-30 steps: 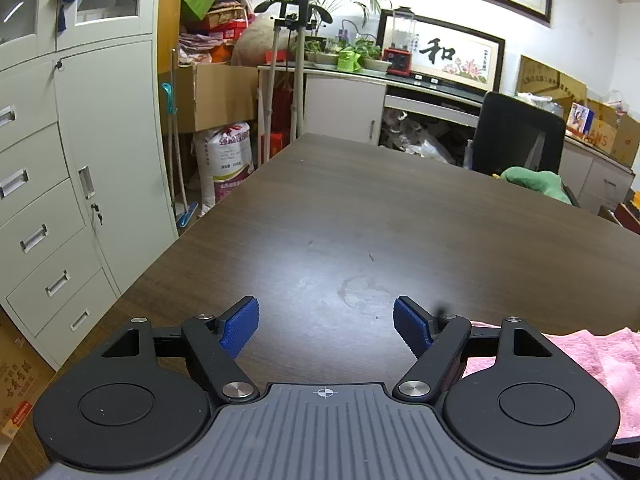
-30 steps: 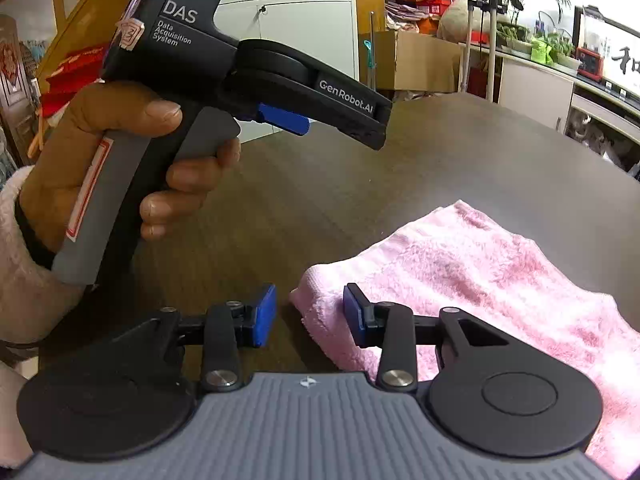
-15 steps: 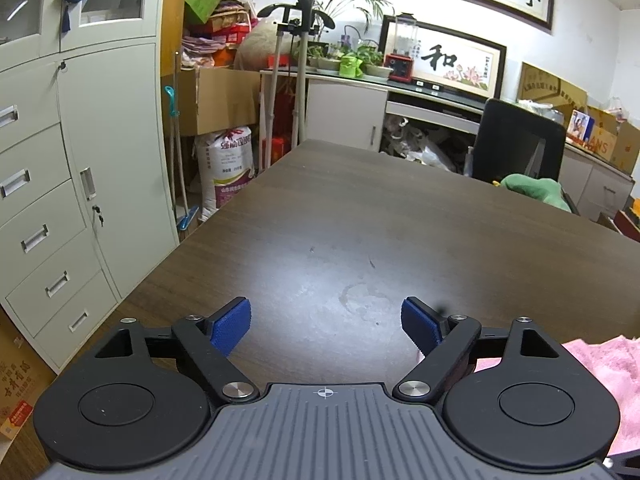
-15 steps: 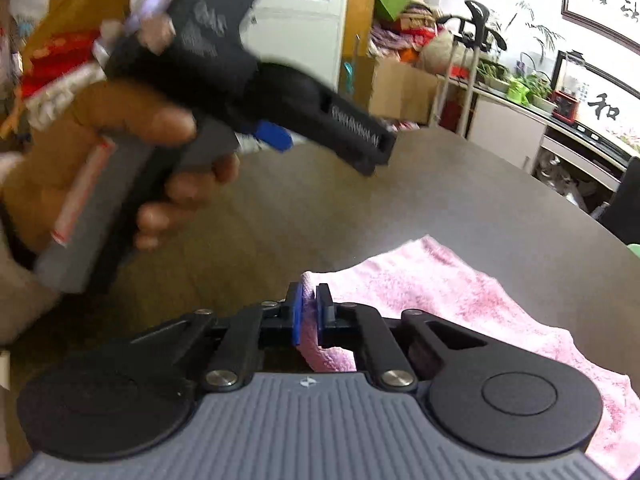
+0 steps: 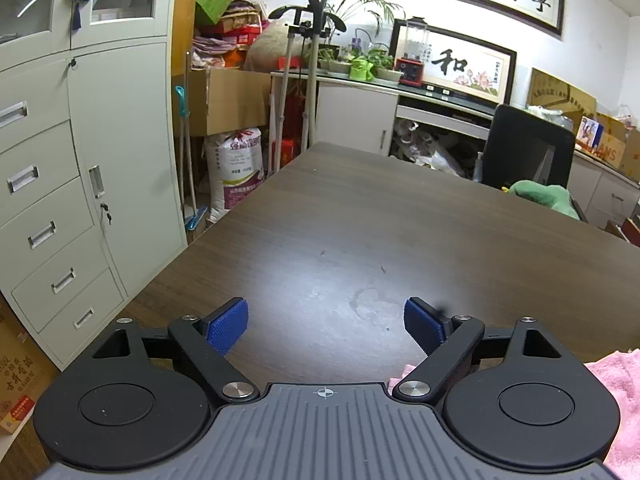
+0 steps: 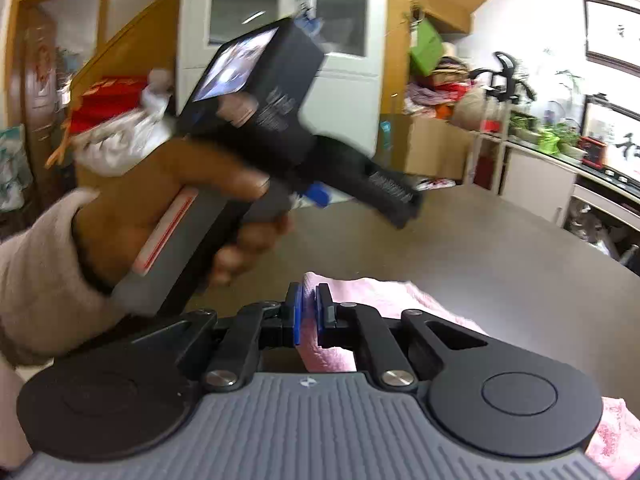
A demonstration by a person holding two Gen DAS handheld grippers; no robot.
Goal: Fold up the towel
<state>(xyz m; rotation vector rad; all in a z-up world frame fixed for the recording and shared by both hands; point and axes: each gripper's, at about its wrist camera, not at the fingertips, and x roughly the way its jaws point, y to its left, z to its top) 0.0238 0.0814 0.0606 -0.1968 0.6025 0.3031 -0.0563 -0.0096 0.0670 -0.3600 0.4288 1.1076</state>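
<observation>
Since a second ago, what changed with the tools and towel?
The right tool closed on the pink towel corner, pinching it. The left tool opened slightly wider over the bare table, holding nothing. The towel otherwise stayed on the table.

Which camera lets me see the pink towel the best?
The right wrist view: the pink towel stretches across the table there, its corner pinched in the right gripper. The left wrist view shows only a pink edge at the bottom right.

Dark wooden table (image 5: pixel 360 240), pink towel (image 6: pixel 400 296) lying on it — corner seemingly lifted.
</observation>
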